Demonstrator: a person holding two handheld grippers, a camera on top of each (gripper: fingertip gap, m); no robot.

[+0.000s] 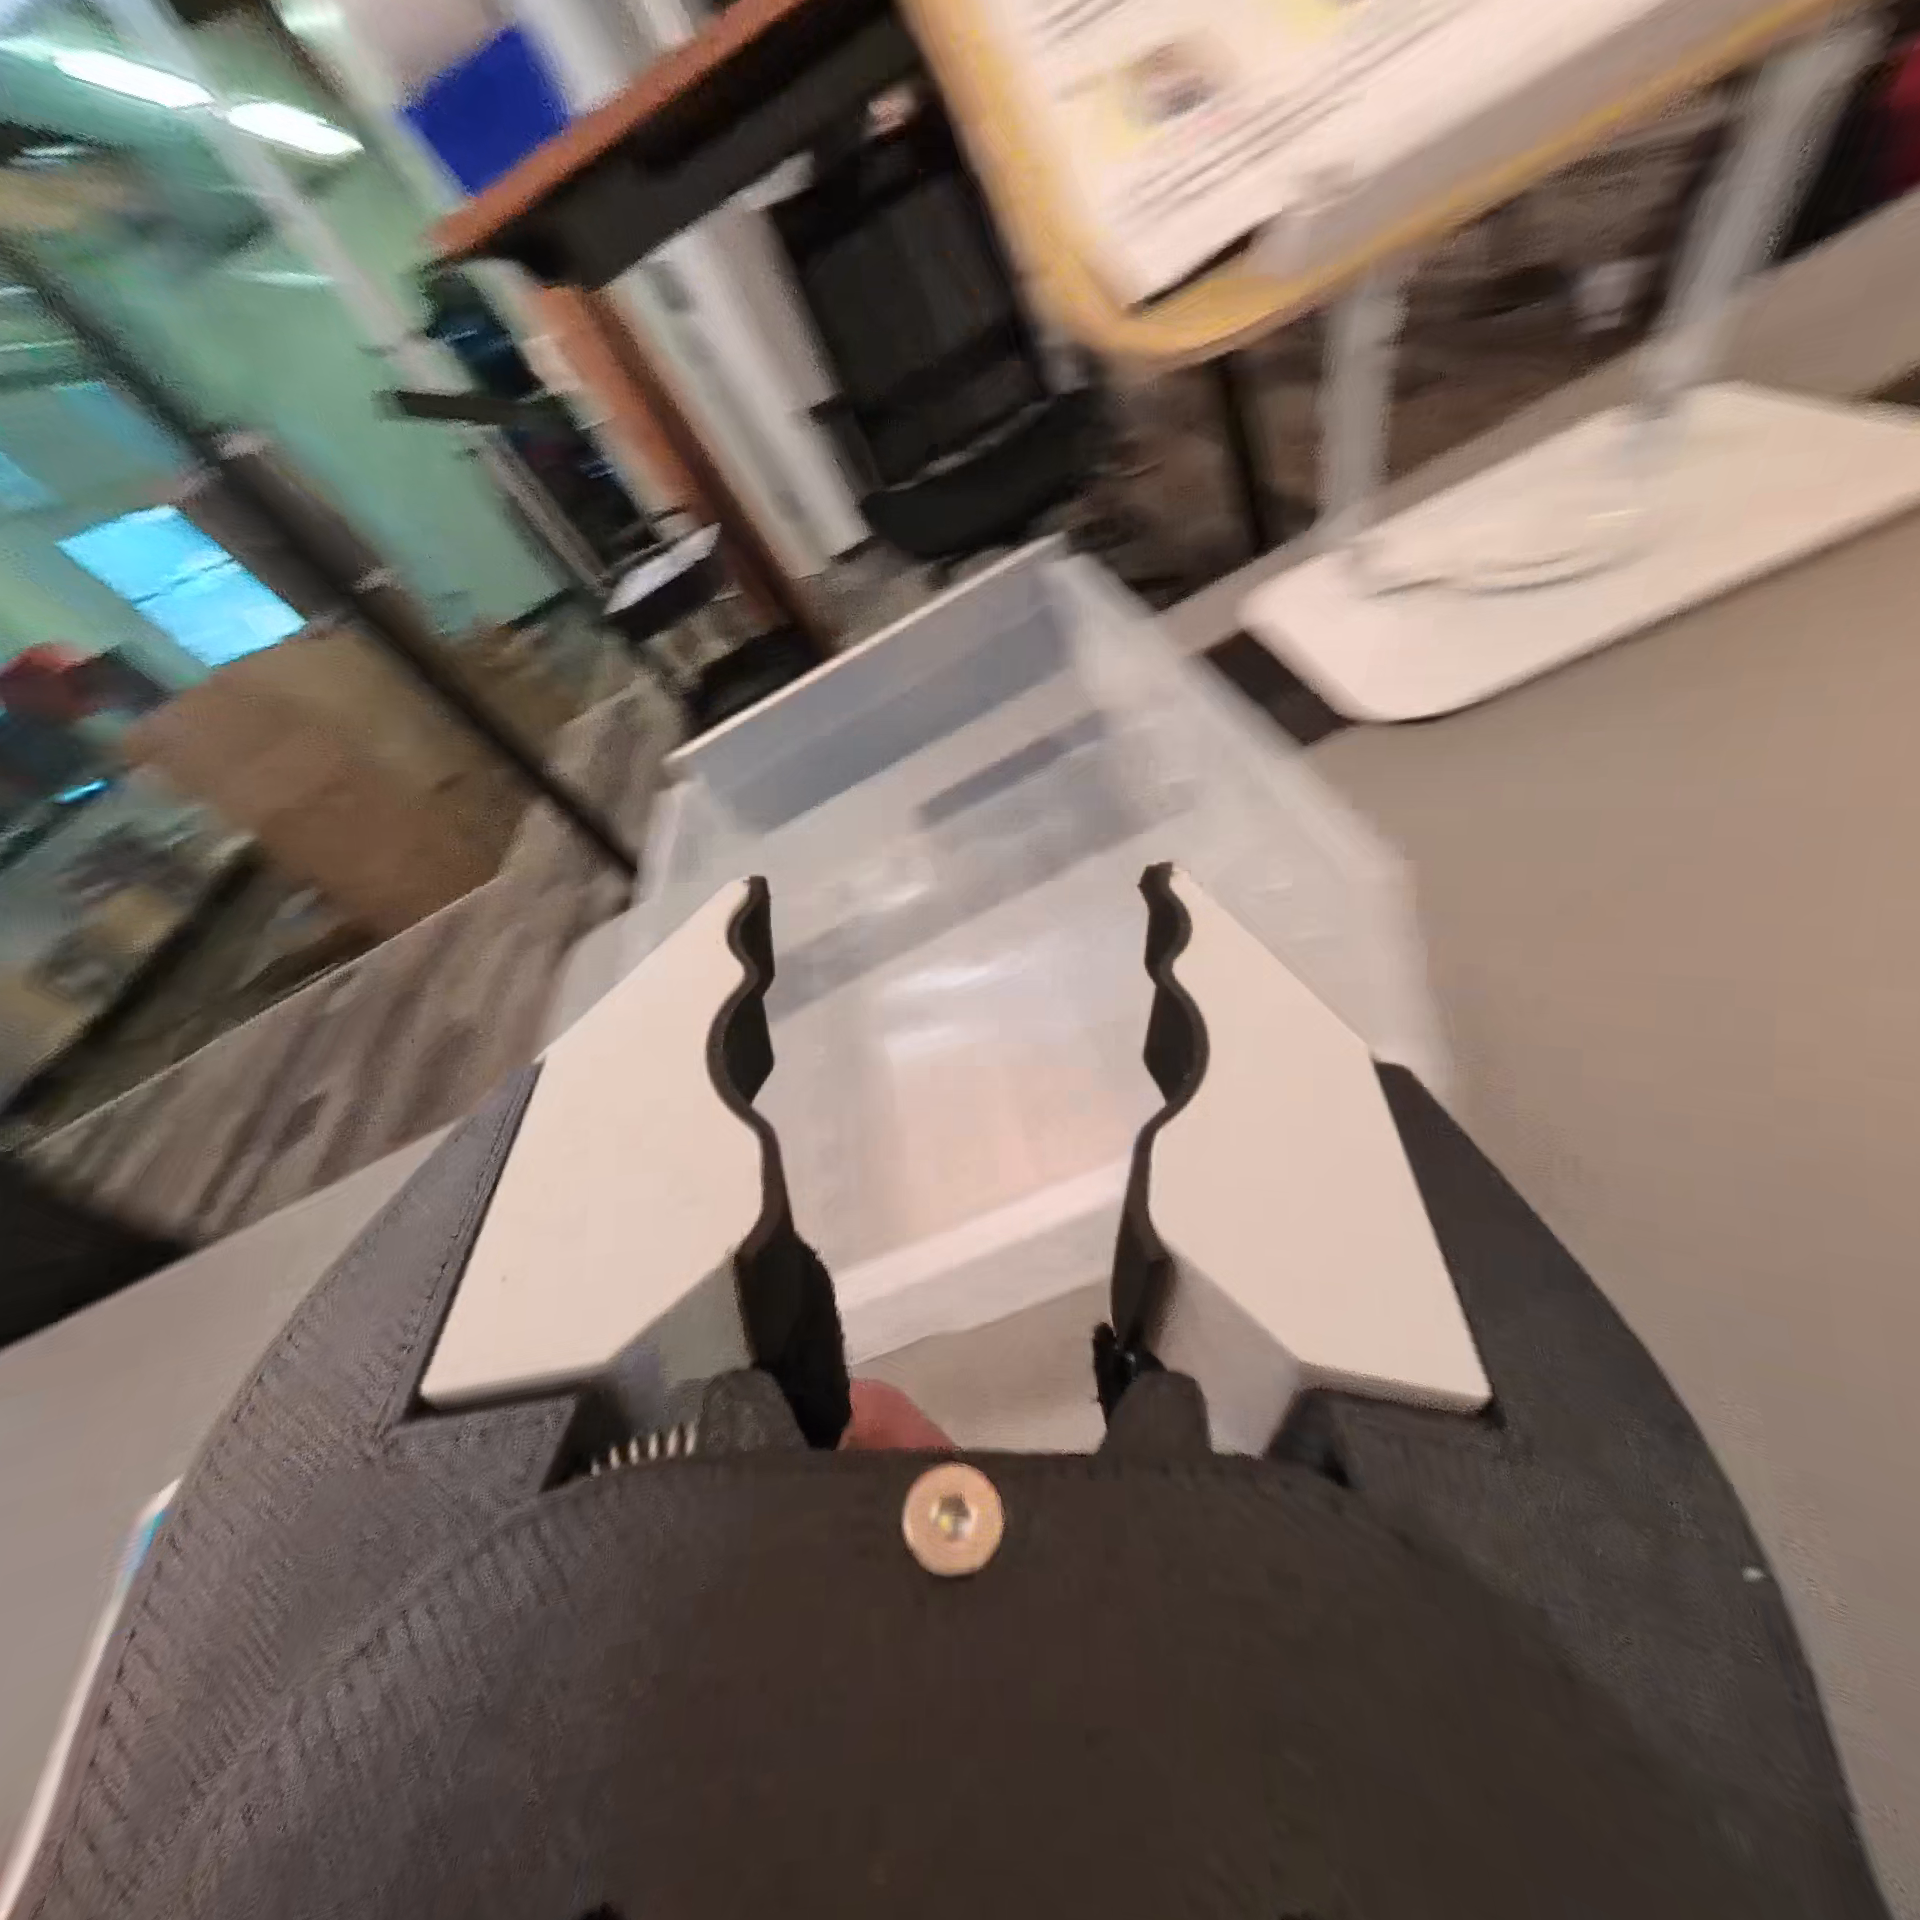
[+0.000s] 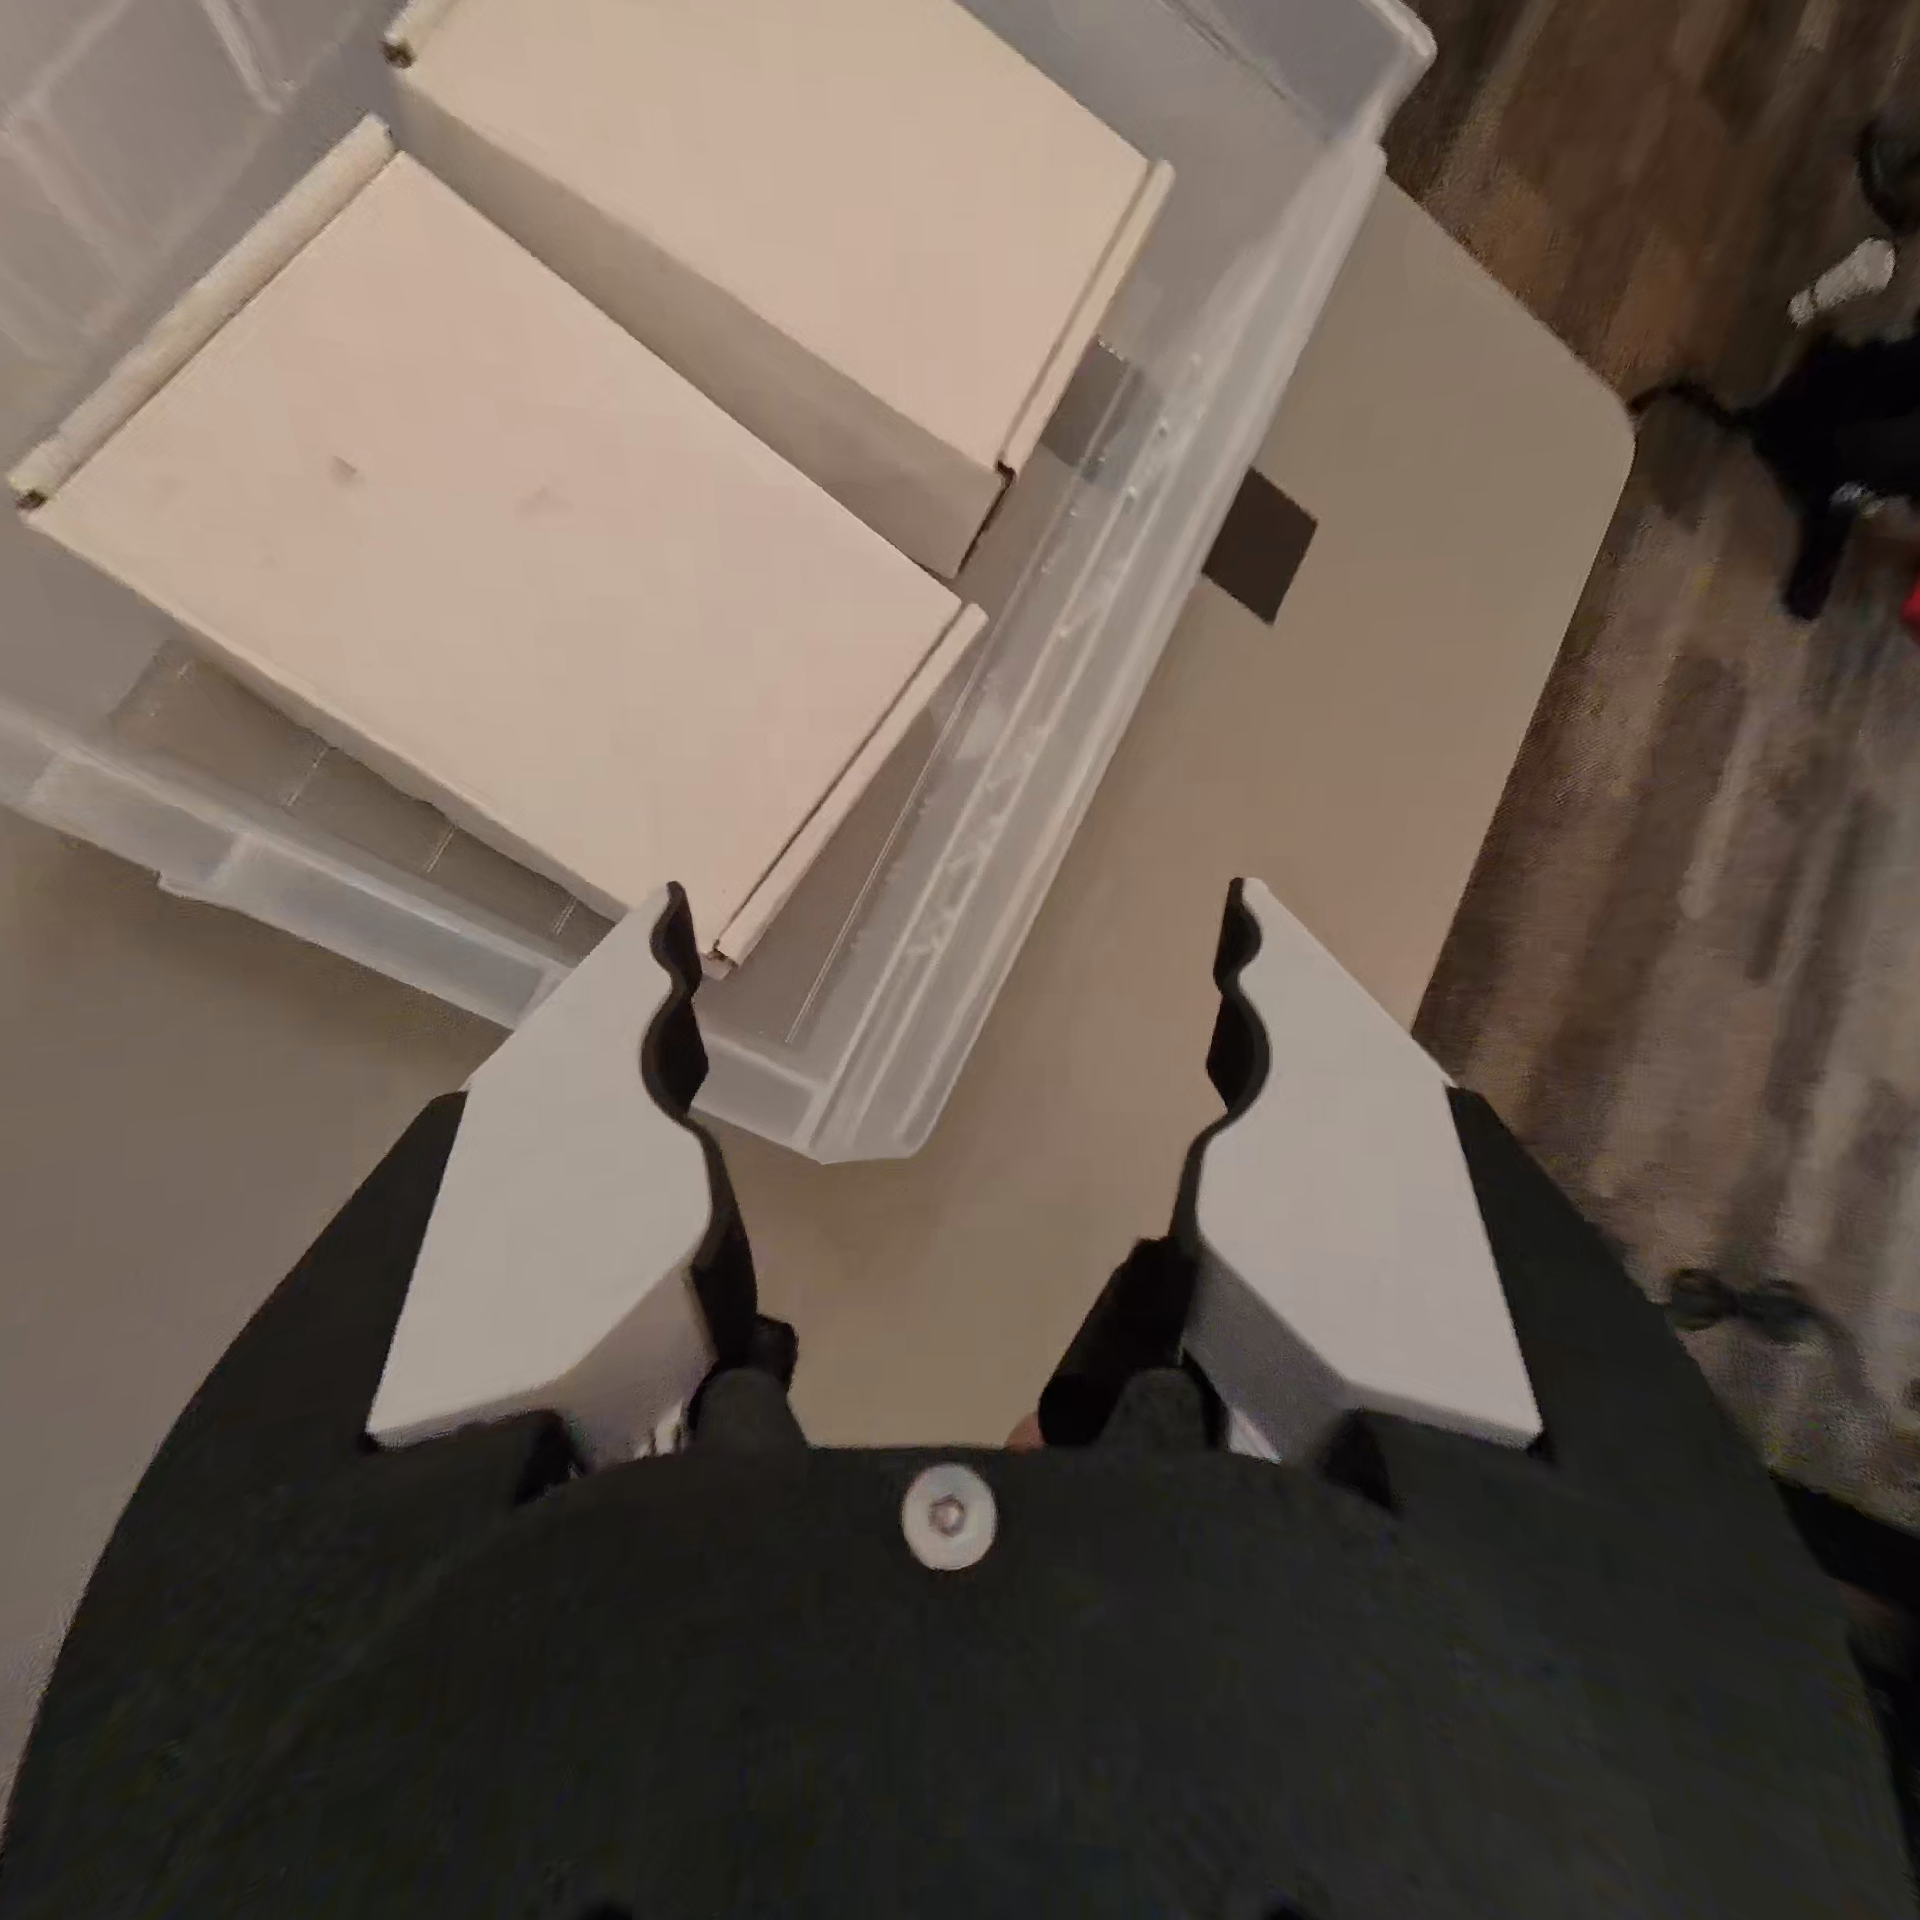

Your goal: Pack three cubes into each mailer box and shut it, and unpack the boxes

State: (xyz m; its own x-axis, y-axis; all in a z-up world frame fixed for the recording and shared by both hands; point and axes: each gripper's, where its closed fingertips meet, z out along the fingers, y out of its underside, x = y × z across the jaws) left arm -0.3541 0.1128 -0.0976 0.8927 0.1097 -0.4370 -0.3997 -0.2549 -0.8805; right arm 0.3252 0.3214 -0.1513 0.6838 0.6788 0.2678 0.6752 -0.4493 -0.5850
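Two shut boxes (image 2: 499, 540) (image 2: 790, 239) lie in a clear bin (image 2: 1049, 748) ahead-left of the wide, empty right gripper (image 2: 954, 935); the left gripper (image 1: 956, 914), also wide, faces the bin.

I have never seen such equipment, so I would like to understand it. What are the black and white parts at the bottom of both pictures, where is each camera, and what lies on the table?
Each picture comes from a camera fixed on a hand-held gripper, looking forward along its two fingers. A person holds one gripper in each hand; there is no robot arm.

The left wrist view shows the left gripper, open and empty, aimed at a clear bin on a table. This picture is blurred, and the room lies behind.

The right wrist view looks down past the right gripper, also open and empty. Two white mailer boxes, both shut, lie side by side in the clear bin on the table. No cubes are visible.
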